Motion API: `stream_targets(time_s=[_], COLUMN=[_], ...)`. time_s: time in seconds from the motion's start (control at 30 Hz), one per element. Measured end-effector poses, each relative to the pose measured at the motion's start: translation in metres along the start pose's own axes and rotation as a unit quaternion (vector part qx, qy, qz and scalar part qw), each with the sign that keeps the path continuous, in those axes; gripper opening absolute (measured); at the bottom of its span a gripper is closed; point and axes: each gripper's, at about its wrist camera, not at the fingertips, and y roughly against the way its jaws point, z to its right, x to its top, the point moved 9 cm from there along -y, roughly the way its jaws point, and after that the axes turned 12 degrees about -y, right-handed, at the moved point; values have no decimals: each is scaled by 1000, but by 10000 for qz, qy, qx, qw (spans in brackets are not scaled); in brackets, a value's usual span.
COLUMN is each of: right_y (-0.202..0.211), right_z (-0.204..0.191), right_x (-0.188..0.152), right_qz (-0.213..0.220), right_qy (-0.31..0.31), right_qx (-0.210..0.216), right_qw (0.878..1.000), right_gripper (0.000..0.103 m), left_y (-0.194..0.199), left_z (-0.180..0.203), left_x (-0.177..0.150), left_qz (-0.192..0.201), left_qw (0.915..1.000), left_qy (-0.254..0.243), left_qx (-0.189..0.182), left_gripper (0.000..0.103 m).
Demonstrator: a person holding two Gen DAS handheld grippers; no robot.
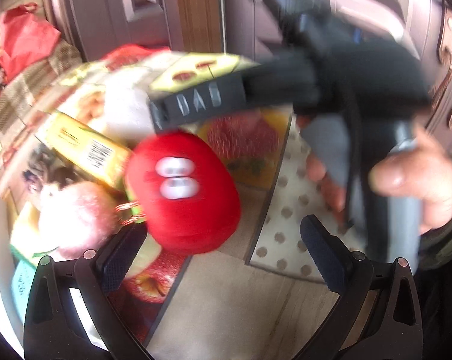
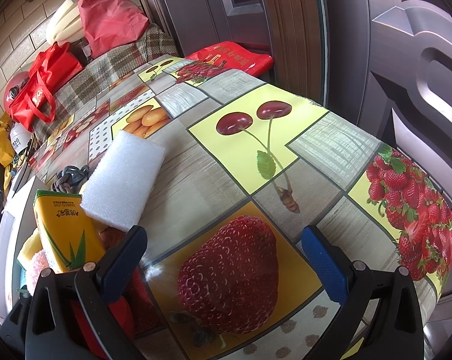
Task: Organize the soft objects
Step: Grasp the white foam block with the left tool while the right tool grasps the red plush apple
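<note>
In the left wrist view a red plush toy with white eyes (image 1: 182,193) lies on the fruit-print tablecloth (image 1: 244,147), just ahead of my open, empty left gripper (image 1: 217,250). A pink fluffy toy (image 1: 76,216) lies left of it, next to a yellow juice carton (image 1: 88,150). The right gripper's black body (image 1: 331,69) crosses above, held by a hand (image 1: 411,177). In the right wrist view my right gripper (image 2: 226,258) is open and empty over a printed strawberry. A white foam block (image 2: 125,178) lies ahead left, beside the yellow carton (image 2: 64,231). The red plush (image 2: 118,315) shows behind the left finger.
The tablecloth (image 2: 316,180) covers a round table that ends near a brown door (image 2: 391,45) on the right. Red bags (image 2: 46,84) and a white foam bundle (image 2: 65,19) sit on a checked cloth at the back left. A grey knotted cord (image 2: 68,177) lies by the foam.
</note>
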Motion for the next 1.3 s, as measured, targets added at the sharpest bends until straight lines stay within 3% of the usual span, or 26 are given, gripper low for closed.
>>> stream_targets(time_s=[0.17, 0.33, 0.57, 0.8, 0.93, 1.0, 1.17, 1.3], right_y=[-1, -1, -1, -2, -1, -1, 0, 0], right_z=[-1, 0, 1, 2, 2, 2, 2, 2], right_x=[-1, -1, -1, 0, 0, 0, 0, 1], right_qz=[-8, -16, -19, -18, -19, -18, -16, -14], right_qy=[28, 46, 47, 31, 24, 22, 7, -13], right_qx=[-25, -42, -42, -10, 10, 18, 58, 99], right_qw=[10000, 10000, 10000, 10000, 10000, 10000, 10000, 9999], right_gripper=[103, 103, 103, 103, 103, 103, 103, 103], left_y=[48, 100, 146, 189, 207, 207, 170, 136], left_z=[-25, -54, -80, -100, -103, -99, -65, -39], left_x=[19, 24, 6, -47, -103, -123, -151, -145], left_qz=[831, 1502, 2057, 1963, 1427, 1250, 661, 468], left_qw=[9945, 9808, 9637, 9548, 9541, 9542, 9625, 9659], left_qy=[546, 1009, 1418, 1881, 2026, 2118, 2344, 2490], left_qx=[315, 725, 944, 1202, 1683, 1707, 1197, 529], left_gripper=[102, 103, 103, 103, 103, 103, 103, 103])
